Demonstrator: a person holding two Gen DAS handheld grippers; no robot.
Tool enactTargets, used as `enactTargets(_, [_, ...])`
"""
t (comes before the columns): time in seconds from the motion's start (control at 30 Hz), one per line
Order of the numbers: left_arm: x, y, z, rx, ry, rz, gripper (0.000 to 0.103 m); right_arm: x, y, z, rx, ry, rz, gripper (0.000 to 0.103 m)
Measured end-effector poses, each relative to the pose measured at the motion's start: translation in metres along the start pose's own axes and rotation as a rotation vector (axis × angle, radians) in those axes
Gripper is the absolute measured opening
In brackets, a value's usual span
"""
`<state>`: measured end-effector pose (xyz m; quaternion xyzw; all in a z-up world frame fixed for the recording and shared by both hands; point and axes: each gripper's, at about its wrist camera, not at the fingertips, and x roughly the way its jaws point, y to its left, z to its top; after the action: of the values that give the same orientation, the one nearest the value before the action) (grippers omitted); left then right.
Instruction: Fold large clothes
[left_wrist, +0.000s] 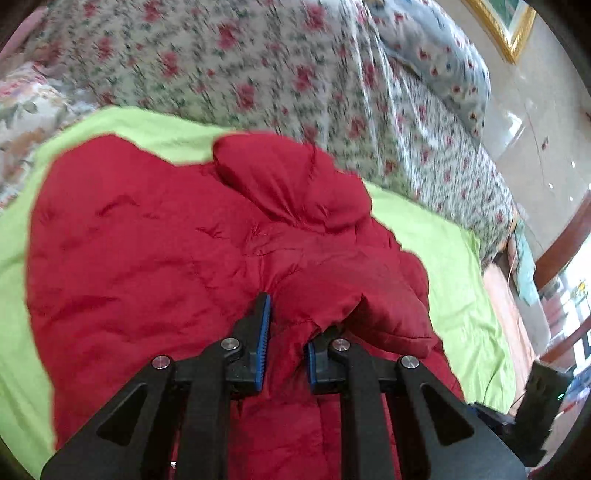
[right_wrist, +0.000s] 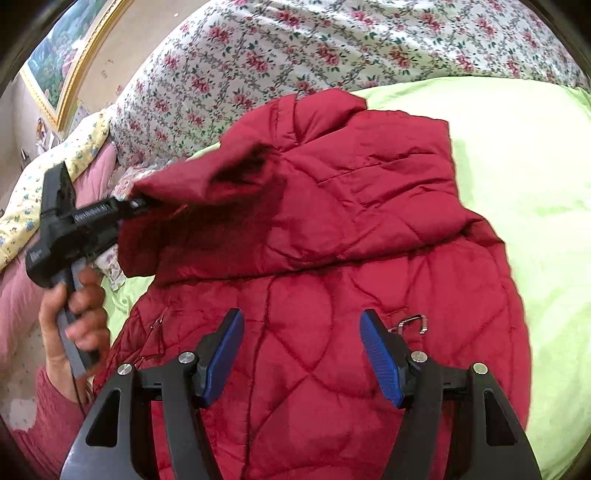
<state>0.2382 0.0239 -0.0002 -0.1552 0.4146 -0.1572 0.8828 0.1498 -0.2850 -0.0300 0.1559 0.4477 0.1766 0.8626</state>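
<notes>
A red quilted jacket (left_wrist: 155, 236) lies spread on a lime green sheet (left_wrist: 454, 266). In the left wrist view my left gripper (left_wrist: 291, 321) is shut on a bunched sleeve (left_wrist: 354, 288) of the jacket, which folds over the right finger. The right wrist view shows the same left gripper (right_wrist: 136, 203) at the left, held by a hand (right_wrist: 77, 317), lifting the sleeve (right_wrist: 207, 181) over the jacket body (right_wrist: 332, 258). My right gripper (right_wrist: 301, 317) hovers open above the jacket's lower part, with nothing between its blue pads (right_wrist: 221, 354).
A floral bedspread (right_wrist: 295, 48) lies beyond the green sheet (right_wrist: 535, 184). A blue floral pillow (left_wrist: 443, 55) and a gilt framed picture (right_wrist: 66, 59) are at the back. A pink blanket (right_wrist: 14, 295) is at the left. A metal clip (right_wrist: 412, 323) rests on the jacket by my right finger.
</notes>
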Motion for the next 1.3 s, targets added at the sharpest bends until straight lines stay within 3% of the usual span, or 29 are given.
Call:
enactTargets(0.17, [0.033, -0.008, -0.017, -0.014, 0.066, -0.001, 0.014, -0.005, -0.012, 0.007, 0.028, -0.017, 0.003, 0.067])
enactTargets(0.33, [0.037, -0.009, -0.023, -0.007, 0.077, 0.003, 0.014, 0.0, -0.019, 0.023, 0.064, -0.033, 0.044, 0.068])
enactTargets(0.6, [0.035, -0.009, -0.025, -0.002, 0.072, 0.004, 0.014, 0.051, -0.042, 0.064, 0.214, -0.007, 0.197, 0.068])
enactTargets(0.7, [0.037, -0.01, -0.025, 0.008, 0.069, 0.009, 0.014, 0.076, -0.05, 0.071, 0.28, 0.029, 0.258, 0.064])
enactTargets(0.8, [0.036, -0.013, -0.026, 0.025, 0.071, 0.019, 0.016, 0.093, -0.052, 0.073, 0.321, 0.054, 0.305, 0.045])
enactTargets(0.83, [0.035, -0.014, -0.026, 0.032, 0.076, 0.022, 0.019, 0.098, -0.052, 0.074, 0.327, 0.061, 0.306, 0.03])
enactTargets(0.87, [0.033, -0.015, -0.027, 0.041, 0.082, 0.025, 0.022, 0.1, -0.051, 0.074, 0.325, 0.062, 0.294, 0.021])
enactTargets(0.97, [0.026, -0.019, -0.029, 0.067, 0.097, 0.013, 0.038, 0.095, -0.049, 0.075, 0.306, 0.038, 0.283, 0.011])
enactTargets(1.07, [0.018, -0.021, -0.033, 0.084, 0.099, 0.003, 0.055, 0.088, -0.047, 0.077, 0.282, 0.022, 0.279, 0.008])
enactTargets(1.17, [0.01, -0.02, -0.036, 0.085, 0.096, -0.002, 0.064, 0.078, -0.043, 0.079, 0.247, -0.001, 0.258, 0.007])
enactTargets(1.3, [-0.001, -0.017, -0.037, 0.073, 0.086, -0.021, 0.069, 0.063, -0.043, 0.082, 0.218, -0.035, 0.232, 0.007])
